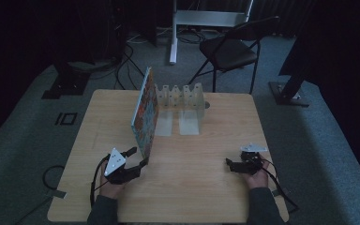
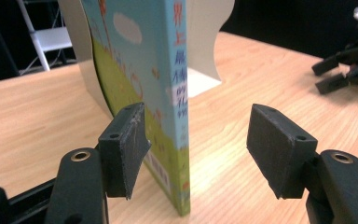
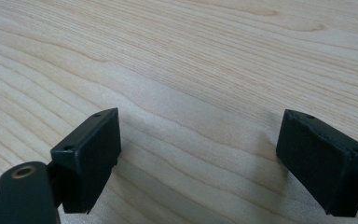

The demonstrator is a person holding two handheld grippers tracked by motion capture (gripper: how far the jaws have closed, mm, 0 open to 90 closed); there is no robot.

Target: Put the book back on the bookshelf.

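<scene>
A thin picture book [image 1: 145,110] stands upright on edge on the wooden table [image 1: 197,192], its far end by a white slotted rack [image 1: 180,98]. My left gripper [image 1: 138,157] is at the book's near end. In the left gripper view the book [image 2: 168,70] rises between the jaws of the left gripper [image 2: 198,149]. The left pad [image 2: 123,149] lies close against the cover and the right pad [image 2: 275,149] stands well off the spine, so the gripper is open. My right gripper [image 1: 234,161] rests low at the table's right, the right gripper [image 3: 196,154] open over bare wood.
The rack's pale wall [image 2: 205,42] stands just behind the book. A black folding chair [image 1: 229,49] and a white stand leg [image 1: 173,33] are on the floor beyond the table. Cables trail off the table's near edge.
</scene>
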